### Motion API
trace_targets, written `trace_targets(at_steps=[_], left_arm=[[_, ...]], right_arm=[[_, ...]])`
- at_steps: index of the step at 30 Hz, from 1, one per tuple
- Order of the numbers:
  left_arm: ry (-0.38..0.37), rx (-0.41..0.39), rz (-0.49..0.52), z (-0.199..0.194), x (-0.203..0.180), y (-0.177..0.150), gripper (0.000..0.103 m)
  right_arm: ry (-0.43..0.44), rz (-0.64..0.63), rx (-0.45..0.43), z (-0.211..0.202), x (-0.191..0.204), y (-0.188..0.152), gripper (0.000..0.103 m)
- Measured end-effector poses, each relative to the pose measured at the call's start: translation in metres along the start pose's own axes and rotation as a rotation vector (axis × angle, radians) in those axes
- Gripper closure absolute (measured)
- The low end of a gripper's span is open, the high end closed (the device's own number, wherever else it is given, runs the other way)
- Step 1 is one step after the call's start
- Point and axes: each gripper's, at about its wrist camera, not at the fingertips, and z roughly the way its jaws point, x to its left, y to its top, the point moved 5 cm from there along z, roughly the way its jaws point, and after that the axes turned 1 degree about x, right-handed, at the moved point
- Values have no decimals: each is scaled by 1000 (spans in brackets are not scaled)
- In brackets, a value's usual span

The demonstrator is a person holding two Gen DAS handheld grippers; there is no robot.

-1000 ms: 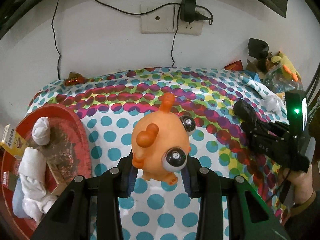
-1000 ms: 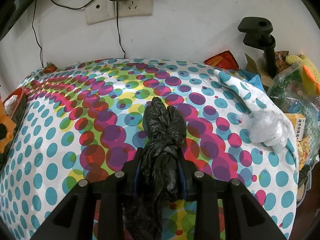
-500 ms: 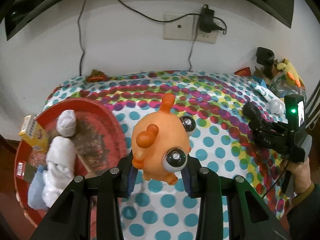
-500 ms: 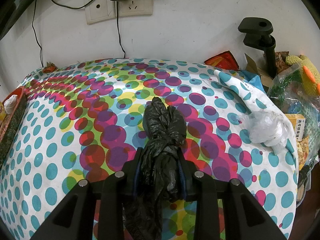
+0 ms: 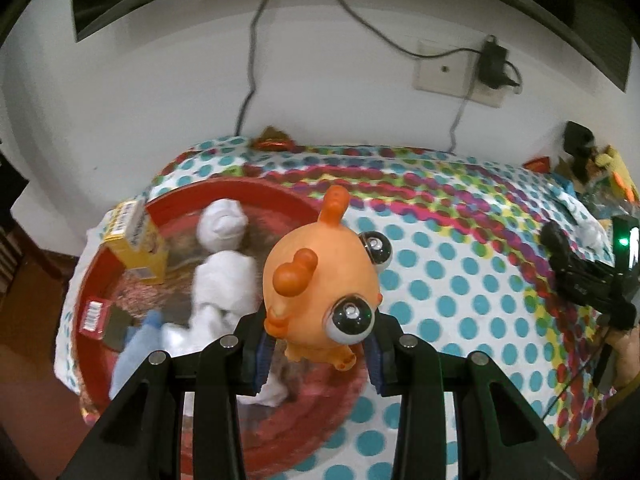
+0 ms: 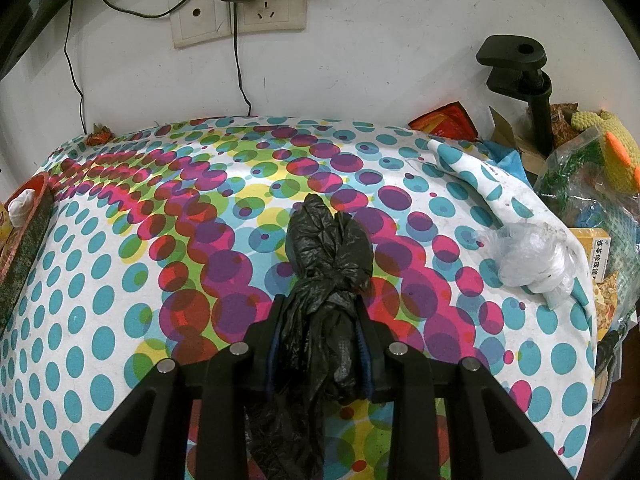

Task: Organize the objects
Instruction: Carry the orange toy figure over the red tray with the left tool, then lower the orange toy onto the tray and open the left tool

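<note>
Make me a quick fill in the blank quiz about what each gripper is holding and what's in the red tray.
1. The left gripper is shut on an orange ____ with big bulging eyes.
2. The right gripper is shut on a crumpled plastic bag whose colour is ____.
3. The rolled socks in the red tray are mostly ____ in colour.
4. The small box standing in that tray is ____.

Missing words: toy; black; white; yellow
</note>
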Motion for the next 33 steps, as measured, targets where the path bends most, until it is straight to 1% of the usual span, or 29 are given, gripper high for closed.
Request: trace_targets(at_steps=[4, 6, 9, 14, 21, 24, 33], left_arm=[[27, 13, -31, 5, 22, -3, 68], [53, 16, -49, 8, 36, -5, 68], [59, 27, -74, 11, 51, -8, 68], [100, 16, -102, 10, 76, -6, 68], [114, 30, -155, 8, 112, -8, 68], [119, 36, -183, 10, 125, -9, 68], [153, 59, -198, 29, 148, -6, 68]], right_arm=[[-2, -1, 0, 0, 0, 0, 71], [-1, 0, 0, 0, 0, 0, 71], [-2, -1, 0, 0, 0, 0, 71], [-2, -1, 0, 0, 0, 0, 71], [-3, -1, 0, 0, 0, 0, 71], [-3, -2, 0, 0, 0, 0, 71], [-3, -1, 0, 0, 0, 0, 71]])
